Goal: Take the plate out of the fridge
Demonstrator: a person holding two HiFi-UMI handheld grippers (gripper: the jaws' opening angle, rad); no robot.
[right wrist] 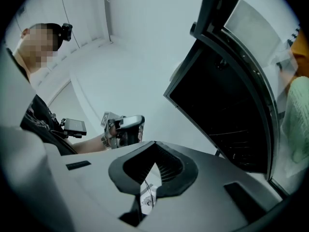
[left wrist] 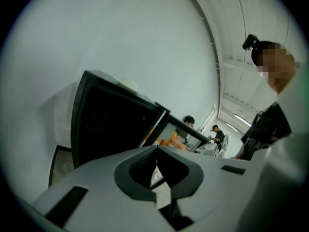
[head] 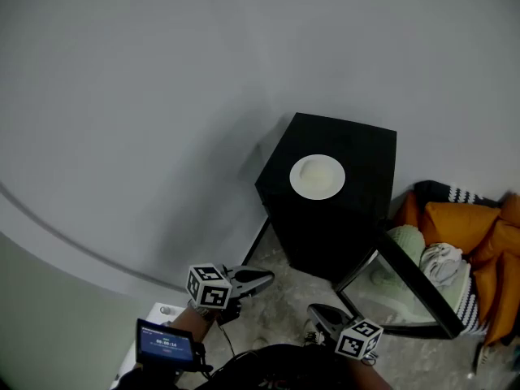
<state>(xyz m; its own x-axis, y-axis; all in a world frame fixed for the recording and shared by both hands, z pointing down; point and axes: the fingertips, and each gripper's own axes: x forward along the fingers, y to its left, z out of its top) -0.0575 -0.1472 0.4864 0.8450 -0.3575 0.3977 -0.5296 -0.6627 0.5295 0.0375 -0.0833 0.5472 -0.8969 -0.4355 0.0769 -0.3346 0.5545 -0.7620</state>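
Closest in, the left hand-held gripper (head: 266, 279) and right hand-held gripper (head: 315, 309) hang low before the fridge (head: 341, 218), each with jaws pressed together on nothing. On the fridge's black top sits the plate (head: 317, 176), well apart from both, while the door (head: 414, 287) stands open at the right, so shutting it looks like the work left. I would set the right one's closed tip on the door's outer face near its free edge and push slowly, not jolting the fridge under the plate.
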